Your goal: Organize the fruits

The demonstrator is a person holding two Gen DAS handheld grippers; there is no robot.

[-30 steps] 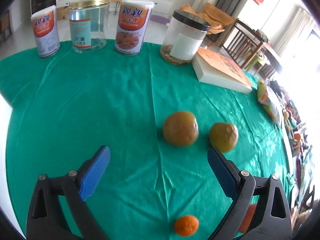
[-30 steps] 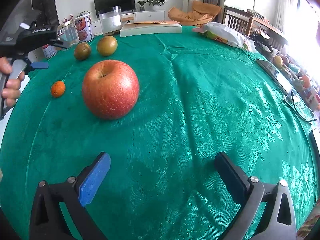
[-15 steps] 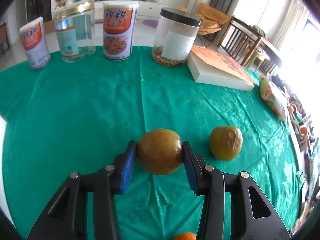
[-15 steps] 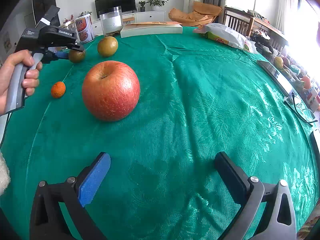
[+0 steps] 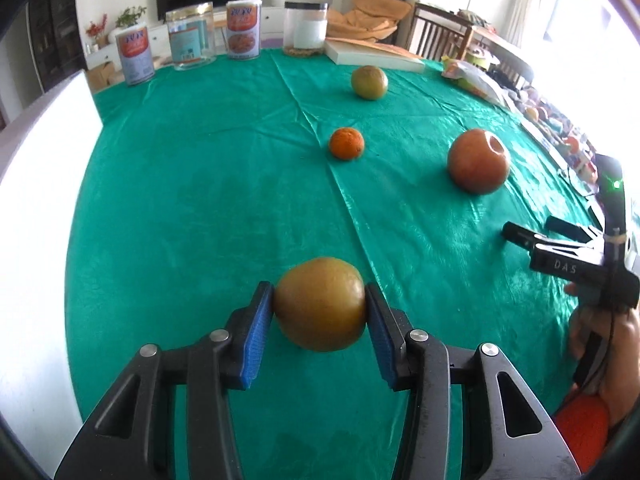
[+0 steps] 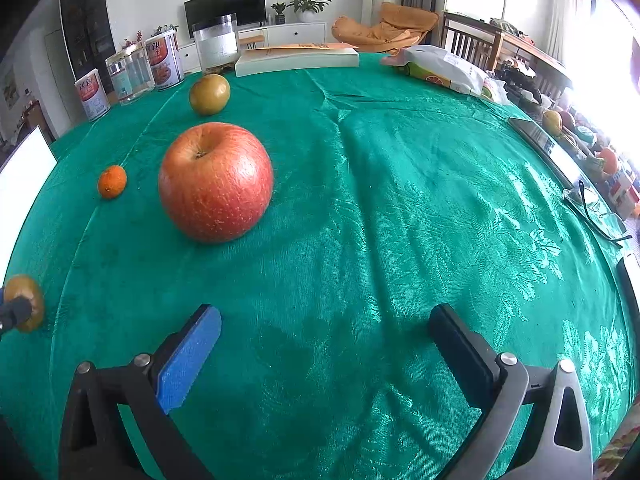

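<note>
My left gripper (image 5: 319,294) has both blue pads against a brown-green round fruit (image 5: 320,316), held low over the green tablecloth (image 5: 200,200) near its front; the jaws are opening slightly with the fruit still between them. That held fruit (image 6: 24,300) shows at the left edge of the right wrist view. A second brown-green fruit (image 5: 369,82) (image 6: 209,94) lies far back. A small tangerine (image 5: 346,143) (image 6: 112,181) and a big red apple (image 5: 478,161) (image 6: 216,182) rest in the middle. My right gripper (image 6: 324,340) stands open over bare cloth in front of the apple, with nothing between its fingers.
Tins and clear jars (image 5: 192,36) line the far edge beside a flat white box (image 5: 372,54) and a snack bag (image 6: 440,68). A white board (image 5: 36,200) borders the left side. Glasses (image 6: 596,216) and a tablet (image 6: 540,144) lie at the right edge.
My left gripper shut on the nearer brown-green fruit, then carried it back toward the near left of the table, away from the other fruits. The right gripper stayed still.
</note>
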